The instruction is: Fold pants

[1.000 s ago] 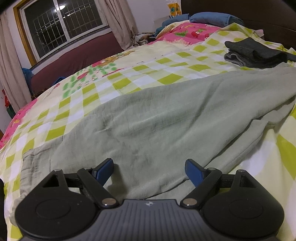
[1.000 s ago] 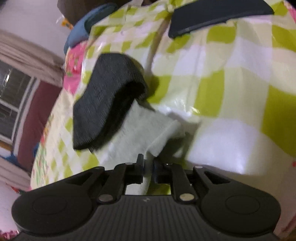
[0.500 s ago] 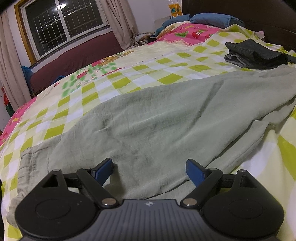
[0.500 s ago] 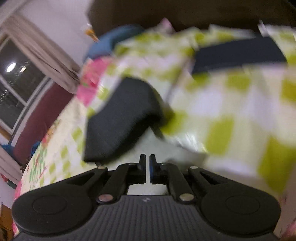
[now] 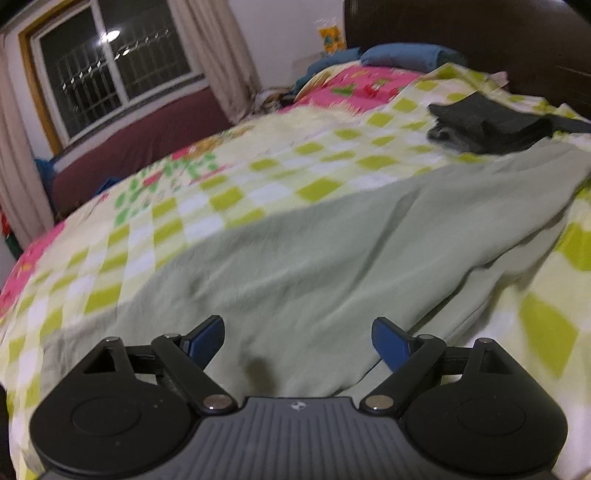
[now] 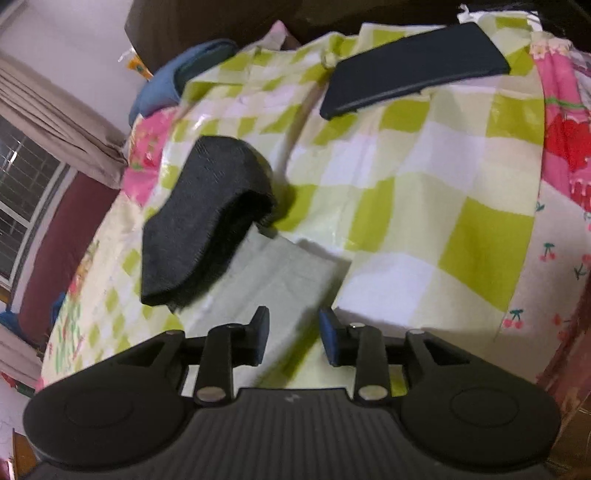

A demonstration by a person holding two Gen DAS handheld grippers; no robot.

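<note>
Pale green pants (image 5: 314, 251) lie spread across the checked bedspread (image 5: 207, 210), running from the near left to the far right. My left gripper (image 5: 297, 339) hovers open just above the near part of the cloth, holding nothing. In the right wrist view the pants' leg end (image 6: 284, 273) lies flat beside a folded dark garment (image 6: 207, 218). My right gripper (image 6: 293, 334) is over that leg end with its jaws opening; the cloth lies below the blue pads (image 6: 328, 332), not pinched.
A folded dark garment (image 5: 491, 122) sits at the far right of the bed by the dark headboard (image 5: 461, 33). A flat dark item (image 6: 410, 85) lies farther up the bed. Blue pillow (image 5: 402, 57), window and curtains (image 5: 118, 70) at the left.
My right gripper was shut on the pants' leg end; its jaws have parted and the cloth now lies flat on the bed. The left gripper has stayed open over the pants.
</note>
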